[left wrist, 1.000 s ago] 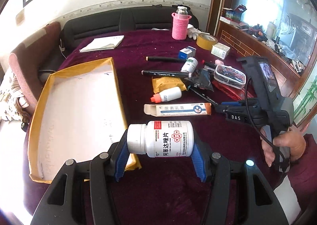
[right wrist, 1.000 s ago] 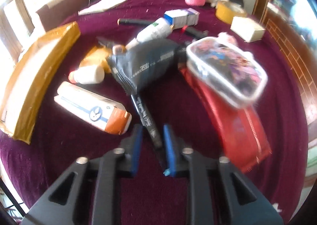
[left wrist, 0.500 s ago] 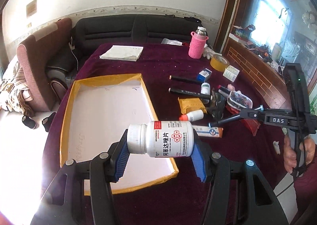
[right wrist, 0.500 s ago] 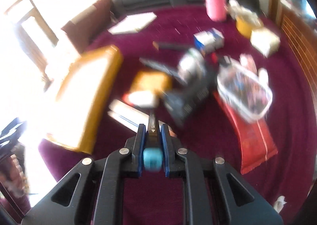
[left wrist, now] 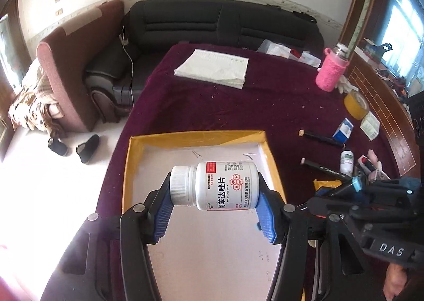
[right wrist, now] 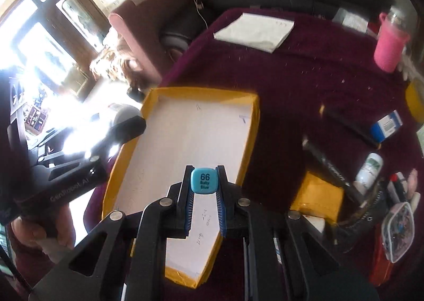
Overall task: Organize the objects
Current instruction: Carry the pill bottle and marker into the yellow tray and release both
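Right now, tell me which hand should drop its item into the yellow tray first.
Probably left. The left hand-held gripper holds the white pill bottle directly above the tray floor. The right hand-held gripper, clamped on the blue-capped marker, sits nearer the tray's edge.

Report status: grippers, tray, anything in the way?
Left gripper shut on pill bottle, above the tray. Right gripper shut on blue-capped marker, also above it. Tray empty; nothing in the way.
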